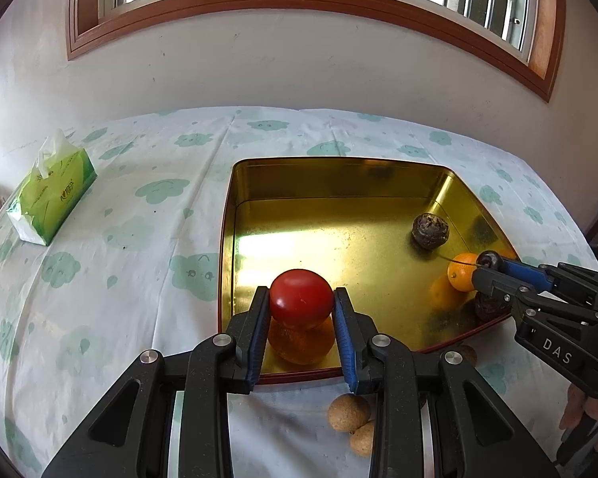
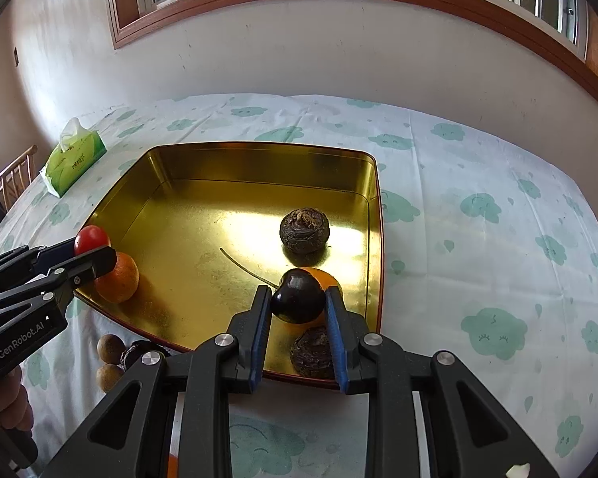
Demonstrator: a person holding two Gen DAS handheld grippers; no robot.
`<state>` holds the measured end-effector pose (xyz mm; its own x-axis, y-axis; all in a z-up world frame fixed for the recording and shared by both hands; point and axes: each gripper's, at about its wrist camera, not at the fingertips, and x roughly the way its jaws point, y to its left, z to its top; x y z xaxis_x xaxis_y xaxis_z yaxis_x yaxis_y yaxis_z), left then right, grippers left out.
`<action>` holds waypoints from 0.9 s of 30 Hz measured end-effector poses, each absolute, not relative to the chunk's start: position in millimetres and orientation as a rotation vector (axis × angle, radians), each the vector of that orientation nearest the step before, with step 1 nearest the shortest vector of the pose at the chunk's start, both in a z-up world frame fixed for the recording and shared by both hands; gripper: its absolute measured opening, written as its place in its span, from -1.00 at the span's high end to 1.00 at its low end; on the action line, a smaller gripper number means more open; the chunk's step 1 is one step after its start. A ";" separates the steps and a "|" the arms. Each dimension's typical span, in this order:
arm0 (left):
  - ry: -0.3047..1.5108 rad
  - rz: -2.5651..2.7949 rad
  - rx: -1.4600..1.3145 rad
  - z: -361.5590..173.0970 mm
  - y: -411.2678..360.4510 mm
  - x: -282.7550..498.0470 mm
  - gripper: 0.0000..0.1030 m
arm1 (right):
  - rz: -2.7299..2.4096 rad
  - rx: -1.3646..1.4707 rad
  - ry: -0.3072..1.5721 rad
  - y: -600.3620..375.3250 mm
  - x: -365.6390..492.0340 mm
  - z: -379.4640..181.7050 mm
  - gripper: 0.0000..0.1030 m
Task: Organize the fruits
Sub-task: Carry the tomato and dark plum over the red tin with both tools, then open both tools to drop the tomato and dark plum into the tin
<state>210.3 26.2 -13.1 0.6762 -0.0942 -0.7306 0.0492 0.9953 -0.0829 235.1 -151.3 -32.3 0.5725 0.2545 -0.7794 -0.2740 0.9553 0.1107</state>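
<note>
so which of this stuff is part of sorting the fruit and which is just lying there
Job: tomato in left claw, dark fruit in right claw, oranges, gold tin, brown fruits.
Lying about: tissue pack, tablecloth.

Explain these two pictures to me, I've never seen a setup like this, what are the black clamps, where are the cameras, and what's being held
No robot here: a person holds a black two-finger clamp in each hand. A wide-angle camera sits on each, looking along its blue-padded fingers.

One picture is from the left gripper, shut on a small red tomato-like fruit. The other is from the right gripper, shut on a dark, glossy cherry-like fruit. Each view shows the other gripper at its edge.

Both hang over a shiny golden metal tray on a white tablecloth with green clouds. In the tray lie two oranges and two dark wrinkled balls. Small tan round fruits lie outside it; a green tissue pack lies further off.
</note>
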 end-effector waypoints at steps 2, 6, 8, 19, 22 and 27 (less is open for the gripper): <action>0.820 -0.077 -0.051 -13.5 25.3 209.9 0.37 | 0.309 -0.023 0.912 -151.6 235.7 -33.4 0.51; 0.815 -0.072 -0.030 -13.6 22.5 209.6 0.37 | 0.310 -0.019 0.915 -152.3 236.1 -34.7 0.50; 0.813 -0.072 -0.020 -13.5 20.4 209.1 0.37 | 0.310 -0.017 0.914 -152.6 236.1 -34.7 0.50; 0.826 -0.066 -0.012 -17.4 19.9 210.2 0.34 | 0.311 -0.002 0.906 -155.6 231.7 -30.3 0.35; 0.829 -0.066 -0.019 -17.6 20.2 209.8 0.23 | 0.309 -0.001 0.894 -156.5 227.1 -25.3 0.30; 0.828 -0.058 -0.035 -17.8 21.7 207.7 0.09 | 0.305 0.009 0.881 -160.7 217.0 -18.3 0.26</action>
